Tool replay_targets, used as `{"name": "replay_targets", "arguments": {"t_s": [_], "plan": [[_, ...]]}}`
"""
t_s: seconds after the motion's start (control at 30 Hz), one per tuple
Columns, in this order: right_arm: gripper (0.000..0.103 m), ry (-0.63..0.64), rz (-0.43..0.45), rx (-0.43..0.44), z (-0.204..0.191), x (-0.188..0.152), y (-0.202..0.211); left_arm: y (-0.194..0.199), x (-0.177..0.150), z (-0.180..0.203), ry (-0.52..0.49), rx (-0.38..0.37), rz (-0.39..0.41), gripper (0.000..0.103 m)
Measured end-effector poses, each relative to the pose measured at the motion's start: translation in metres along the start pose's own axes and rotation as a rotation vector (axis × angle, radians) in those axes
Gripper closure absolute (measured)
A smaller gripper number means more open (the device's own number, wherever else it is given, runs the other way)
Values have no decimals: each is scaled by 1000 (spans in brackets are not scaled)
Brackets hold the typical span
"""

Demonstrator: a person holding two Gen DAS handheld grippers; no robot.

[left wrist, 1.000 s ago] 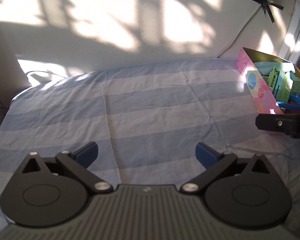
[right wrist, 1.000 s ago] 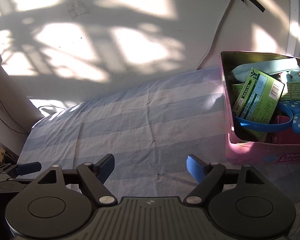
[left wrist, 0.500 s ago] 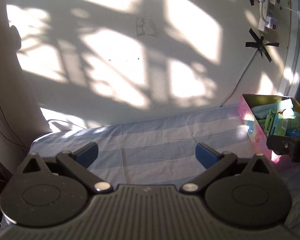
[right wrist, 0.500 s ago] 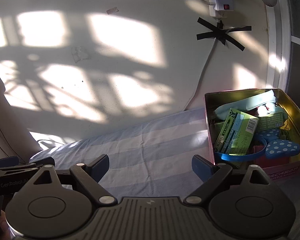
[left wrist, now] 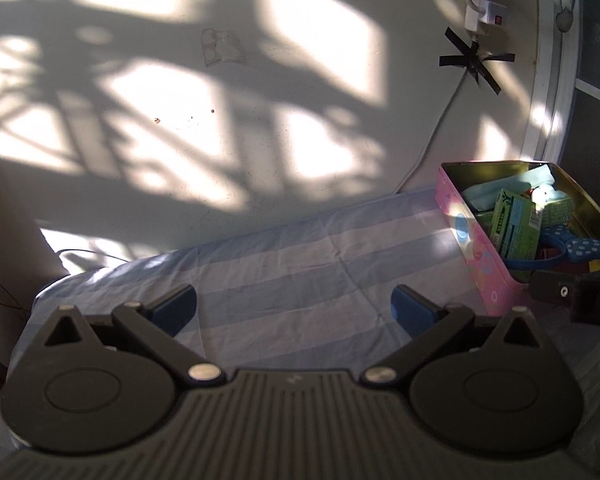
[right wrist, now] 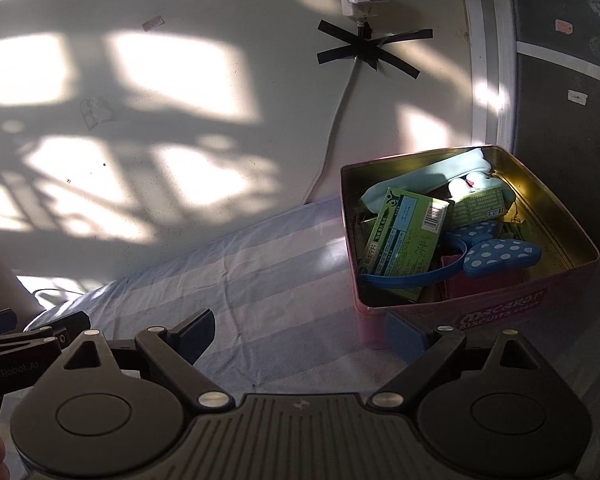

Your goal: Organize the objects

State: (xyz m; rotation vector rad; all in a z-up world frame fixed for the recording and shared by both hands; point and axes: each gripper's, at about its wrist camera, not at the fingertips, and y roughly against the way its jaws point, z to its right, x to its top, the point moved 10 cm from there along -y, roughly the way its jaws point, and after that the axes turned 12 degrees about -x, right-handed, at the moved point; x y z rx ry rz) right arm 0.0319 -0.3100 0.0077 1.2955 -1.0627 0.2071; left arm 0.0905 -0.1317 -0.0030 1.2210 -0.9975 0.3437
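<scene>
Both tools have tilted upward over the last second: the views now take in more wall and less cloth. Left tool [left wrist: 294, 308]: jaws apart, empty. Right tool [right wrist: 300, 330]: jaws apart, empty, its right finger just beside the tin's near corner. No loose item remains on the striped cloth [left wrist: 284, 264]. Judgement: sorting is likely complete and the tools are retreating.

Tin [right wrist: 500, 314], pink, open, at 2 o'clock in both views. Contents: green boxes [right wrist: 404, 238], a blue dotted bow headband [right wrist: 496, 254], a pale blue pouch [right wrist: 428, 178]. Items lie piled, tilted, none upright.
</scene>
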Motion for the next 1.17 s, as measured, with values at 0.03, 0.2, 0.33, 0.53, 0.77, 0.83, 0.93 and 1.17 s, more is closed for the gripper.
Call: {"name": "replay_targets", "arguments": {"t_s": [0.03,0.2,0.33,0.53,0.77,0.83,0.93,1.17], "plan": [[12,-7,0,-13,6,-1,1,-3,0,6,-3,-14,-7,0],[11,-51,2,-79,38,-4,6,-16,-1,38,-19,-94,-40,0],[11,-86,0,-126,65,-7,10,-22,0,65,-52,-148,-48,0],[11,-126,-1,-170,95,-9,15,-29,1,97,-91,-204,-63,0],[10,-166,-21,-192,117,-15,13,-41,-3,119,-113,-237,-108,0],[10,-173,-28,-192,121,-16,11,-44,-5,123,-117,-242,-118,0],[10,-176,-37,-189,123,-17,8,-46,-5,127,-115,-251,-122,0],[10,-165,-54,-179,122,-17,1,-48,-5,130,-115,-255,-121,0]]}}
